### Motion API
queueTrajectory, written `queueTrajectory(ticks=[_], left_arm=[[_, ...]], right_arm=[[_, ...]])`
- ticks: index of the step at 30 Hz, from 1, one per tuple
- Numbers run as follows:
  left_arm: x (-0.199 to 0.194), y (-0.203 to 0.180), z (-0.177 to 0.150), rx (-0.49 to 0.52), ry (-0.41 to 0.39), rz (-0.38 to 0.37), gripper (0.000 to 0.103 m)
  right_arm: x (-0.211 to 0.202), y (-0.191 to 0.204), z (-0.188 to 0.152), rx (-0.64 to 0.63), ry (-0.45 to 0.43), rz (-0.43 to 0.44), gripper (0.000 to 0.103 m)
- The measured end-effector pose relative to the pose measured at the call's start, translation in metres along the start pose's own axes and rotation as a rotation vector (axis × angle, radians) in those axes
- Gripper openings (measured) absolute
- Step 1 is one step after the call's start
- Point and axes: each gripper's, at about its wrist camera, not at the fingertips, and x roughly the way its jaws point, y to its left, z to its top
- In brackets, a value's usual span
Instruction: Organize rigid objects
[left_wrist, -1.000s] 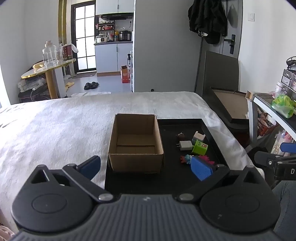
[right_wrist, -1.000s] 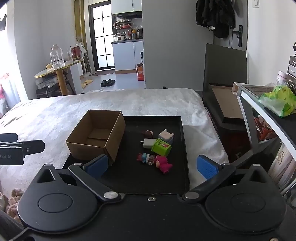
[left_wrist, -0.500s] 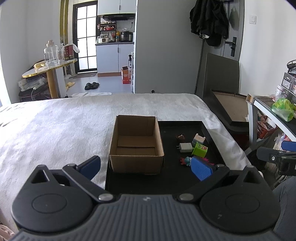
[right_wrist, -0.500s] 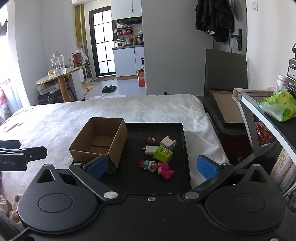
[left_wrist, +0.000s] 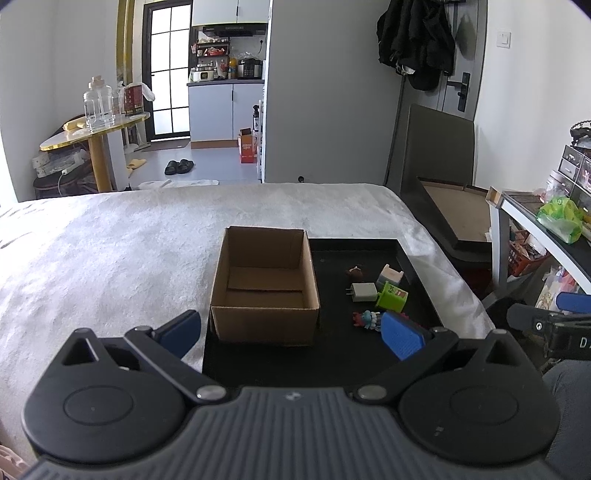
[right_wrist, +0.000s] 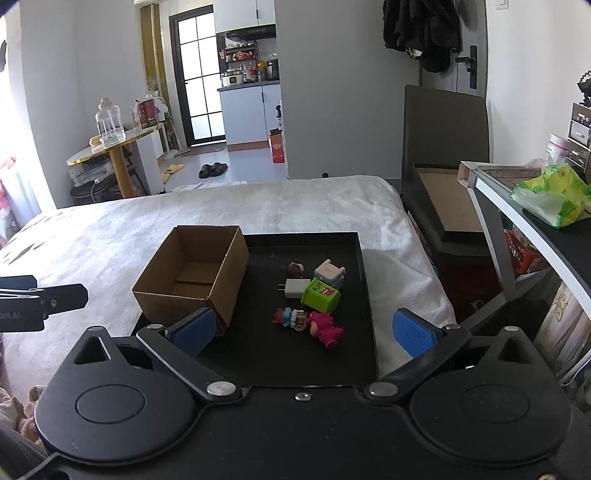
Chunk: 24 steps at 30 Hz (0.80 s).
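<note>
While both grippers hang spread and empty, the right gripper (right_wrist: 304, 330) has the toys (right_wrist: 308, 321) just ahead, the cardboard box (right_wrist: 192, 280) ahead-left (also empty). Closing on that tight cluster risks knocking the green block (right_wrist: 319, 294) or white charger (right_wrist: 295, 288) aside.

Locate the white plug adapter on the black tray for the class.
In both wrist views the white plug adapter lies on the black tray, right of the cardboard box, touching the green block, with the brown figure just behind it.
</note>
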Motion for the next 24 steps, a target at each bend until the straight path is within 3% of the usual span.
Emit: queueTrajectory(ticks=[24], left_arm=[[0.0027, -0.0020, -0.0050, -0.005, 0.049, -0.018, 0.103]], right_arm=[[0.0017, -0.0067, -0.0048, 0.027, 0.045, 0.003, 0.103]])
